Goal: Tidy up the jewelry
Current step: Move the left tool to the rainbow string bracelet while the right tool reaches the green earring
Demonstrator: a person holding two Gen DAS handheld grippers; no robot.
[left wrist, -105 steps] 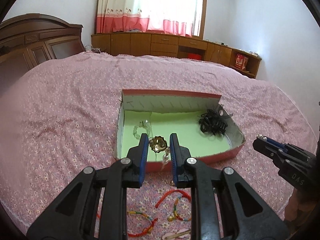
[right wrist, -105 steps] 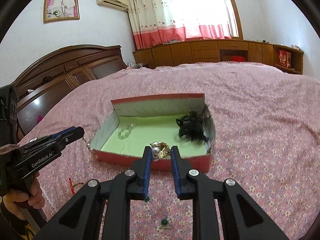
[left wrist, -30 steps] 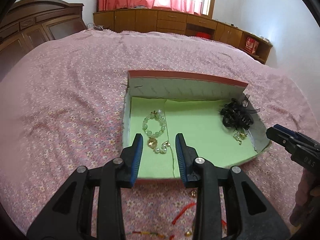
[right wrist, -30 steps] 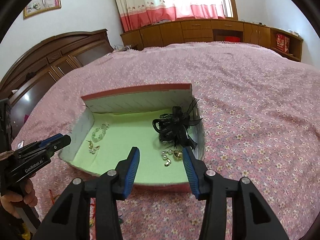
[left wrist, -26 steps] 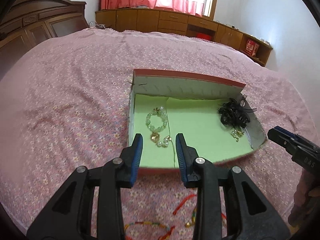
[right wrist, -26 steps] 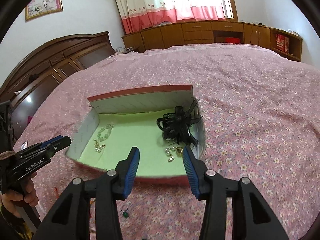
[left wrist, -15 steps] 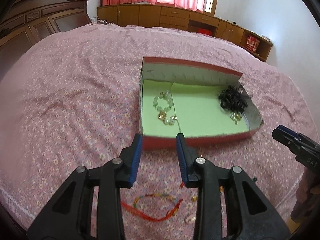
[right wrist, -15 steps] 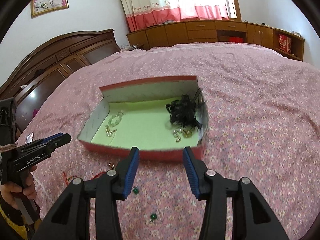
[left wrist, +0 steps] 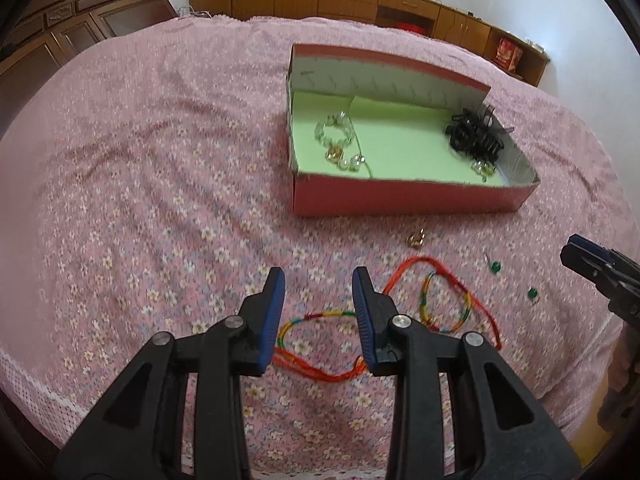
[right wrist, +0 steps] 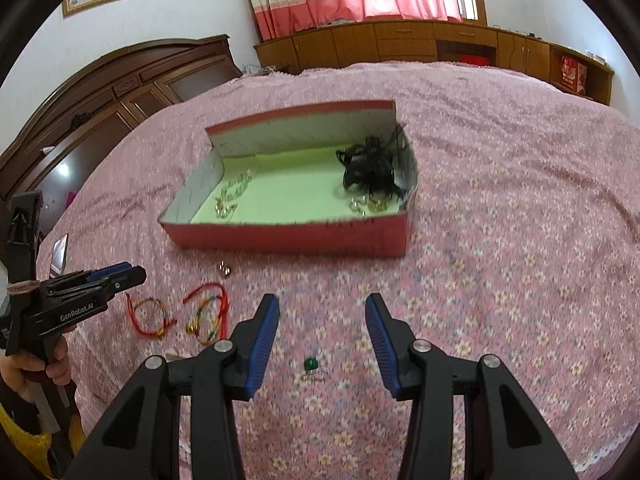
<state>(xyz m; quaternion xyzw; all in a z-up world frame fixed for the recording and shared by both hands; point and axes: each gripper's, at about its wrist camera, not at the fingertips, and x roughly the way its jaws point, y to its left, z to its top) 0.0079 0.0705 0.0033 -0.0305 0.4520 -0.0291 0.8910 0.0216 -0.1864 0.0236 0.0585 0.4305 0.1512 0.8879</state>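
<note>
A shallow rectangular cardboard box (left wrist: 404,196), red outside with a pale green lining and a white inner wall, sits on the pink flowered bedspread (left wrist: 140,184), its long side lying across in front of both grippers. Inside it, at the left end, a ring of clear glassy beads (left wrist: 334,134) lies flat with a small gold and pearl piece (left wrist: 346,160) touching its near edge. At the right end there is a tangle of black ribbon hair clips (right wrist: 374,172), wispy and spiky, with another small gold and pearl piece (right wrist: 366,203) just in front of it against the near wall.

On the bedspread in front of the box lie two thin red cord bracelets with yellow and green bands, one (left wrist: 320,344) looped between the left gripper's fingers, the other (left wrist: 444,300) just to its right. A tiny gold trinket (left wrist: 416,239) lies between them and the box. Two small green studs (left wrist: 495,267) rest further right.

The left gripper (left wrist: 319,286) hovers low over the first bracelet, its blue-padded fingers apart and gripping nothing. The right gripper (right wrist: 322,314) is spread wider, empty, with a green stud (right wrist: 309,363) lying between its fingers.
</note>
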